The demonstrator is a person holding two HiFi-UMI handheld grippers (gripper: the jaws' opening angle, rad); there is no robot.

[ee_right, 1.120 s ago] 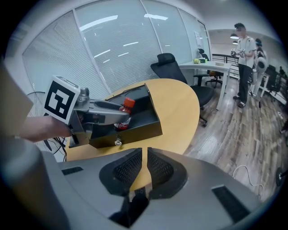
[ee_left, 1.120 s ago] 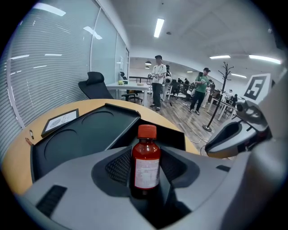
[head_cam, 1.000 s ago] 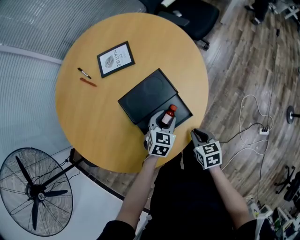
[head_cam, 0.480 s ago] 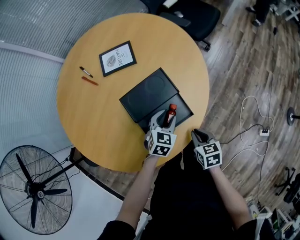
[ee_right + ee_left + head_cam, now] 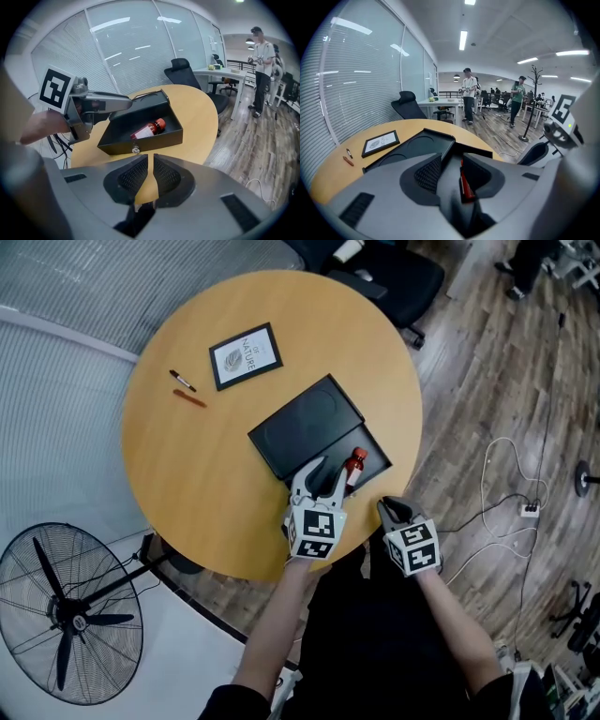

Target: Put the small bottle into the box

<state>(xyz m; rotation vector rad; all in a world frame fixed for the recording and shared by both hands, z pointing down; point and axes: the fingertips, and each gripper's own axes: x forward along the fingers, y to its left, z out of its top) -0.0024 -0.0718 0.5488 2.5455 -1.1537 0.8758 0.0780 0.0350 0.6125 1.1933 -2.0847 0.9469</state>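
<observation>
A black box (image 5: 373,452) stands on the round wooden table (image 5: 197,465) with its lid (image 5: 305,423) flat behind it. The small bottle (image 5: 354,465), brown with a red cap, lies tilted inside the box (image 5: 140,143), as the right gripper view shows (image 5: 147,130). My left gripper (image 5: 323,474) hovers just left of the bottle; its jaws are closing and do not press on it. Only a red sliver of the bottle (image 5: 462,185) shows by the right jaw there. My right gripper (image 5: 389,507) waits at the table's near edge, its jaws (image 5: 151,161) a slim gap apart and empty.
A framed card (image 5: 246,356), a black pen (image 5: 182,381) and an orange pen (image 5: 190,398) lie at the table's far left. A floor fan (image 5: 70,615) stands lower left, an office chair (image 5: 384,268) behind the table, cables (image 5: 511,493) on the floor right. People (image 5: 466,93) stand far off.
The bottle stood upright between the left gripper's fingers; now it lies in the box to their right. The left gripper has drawn back a little. The right gripper has hardly moved.
</observation>
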